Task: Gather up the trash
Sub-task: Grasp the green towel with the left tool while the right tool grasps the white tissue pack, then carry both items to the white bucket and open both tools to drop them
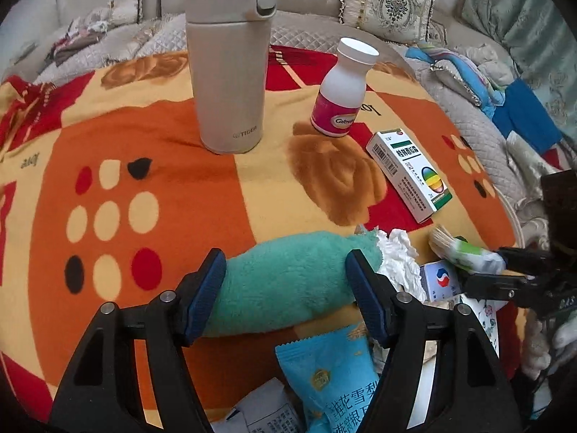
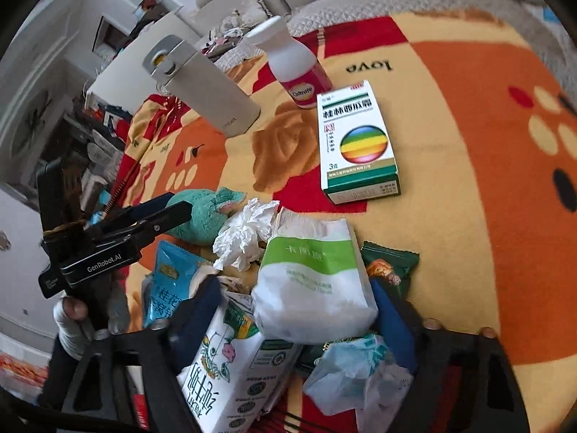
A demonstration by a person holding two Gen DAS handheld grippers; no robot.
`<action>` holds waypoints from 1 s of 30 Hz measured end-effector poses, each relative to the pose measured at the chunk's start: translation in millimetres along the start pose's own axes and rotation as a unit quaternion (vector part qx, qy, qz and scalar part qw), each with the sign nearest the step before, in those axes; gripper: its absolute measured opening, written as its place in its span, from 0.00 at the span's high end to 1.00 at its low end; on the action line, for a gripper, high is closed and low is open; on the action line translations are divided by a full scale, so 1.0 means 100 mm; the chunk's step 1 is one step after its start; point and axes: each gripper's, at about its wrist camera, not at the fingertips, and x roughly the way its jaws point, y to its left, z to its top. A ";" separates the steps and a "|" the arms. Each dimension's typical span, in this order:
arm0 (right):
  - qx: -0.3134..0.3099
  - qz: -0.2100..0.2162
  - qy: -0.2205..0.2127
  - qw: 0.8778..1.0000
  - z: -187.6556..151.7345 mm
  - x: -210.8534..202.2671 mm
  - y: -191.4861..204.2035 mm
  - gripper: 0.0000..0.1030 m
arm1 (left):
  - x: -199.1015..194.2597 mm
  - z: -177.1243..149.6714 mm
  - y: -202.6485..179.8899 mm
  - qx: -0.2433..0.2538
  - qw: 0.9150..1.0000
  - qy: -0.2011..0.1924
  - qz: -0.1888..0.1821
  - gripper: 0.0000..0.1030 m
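Note:
A heap of trash lies on the patterned blanket (image 1: 144, 137): a crumpled tissue (image 2: 245, 234), a blue snack wrapper (image 1: 331, 379), a green wrapper (image 2: 393, 263) and a white printed pouch (image 2: 230, 361). My right gripper (image 2: 295, 310) is shut on a white tissue pack with a green label (image 2: 313, 288), with a pad against each side; in the left wrist view the pack (image 1: 465, 252) sticks out of that gripper (image 1: 505, 270). My left gripper (image 1: 288, 288) straddles a teal towel (image 1: 288, 281), its blue pads pressed on both ends.
A grey thermos flask (image 1: 230, 83) stands upright at the back, with a white pill bottle (image 1: 342, 97) to its right. A white medicine box (image 1: 411, 173) lies flat beside the heap. Sofa cushions (image 1: 389, 3) and clothes ring the blanket.

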 end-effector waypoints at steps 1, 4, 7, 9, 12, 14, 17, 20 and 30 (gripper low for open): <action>0.011 0.015 0.000 1.000 0.01 0.01 -0.03 0.36 | 0.00 0.00 -0.01 0.002 1.000 0.003 -0.003 0.34; 0.025 0.035 -0.001 0.999 0.01 -0.01 -0.07 0.46 | 0.03 -0.04 -0.05 0.025 0.999 0.029 -0.019 0.34; 0.006 0.025 0.001 1.000 -0.02 -0.03 -0.01 0.47 | -0.02 -0.06 -0.10 0.058 0.997 0.044 -0.023 0.34; 0.001 0.022 -0.001 1.000 -0.04 -0.06 0.00 0.47 | -0.04 -0.08 -0.09 0.072 0.996 0.044 -0.037 0.31; -0.006 0.017 -0.009 1.000 -0.05 -0.12 0.04 0.47 | 0.04 -0.08 -0.05 0.070 0.995 0.056 -0.045 0.28; -0.010 0.010 -0.012 1.000 -0.05 -0.13 0.05 0.47 | 0.12 -0.09 -0.10 0.084 0.994 0.070 -0.024 0.29; -0.010 0.004 -0.012 1.000 -0.06 -0.15 0.06 0.47 | 0.22 -0.11 -0.21 0.112 0.990 0.079 0.020 0.38; -0.015 -0.005 -0.017 1.000 -0.08 -0.17 0.06 0.47 | 0.18 -0.07 -0.18 0.092 0.993 0.071 0.008 0.50; -0.040 -0.020 -0.051 0.998 -0.21 -0.52 0.09 0.47 | -0.34 0.07 -0.29 0.035 0.998 0.014 -0.040 0.74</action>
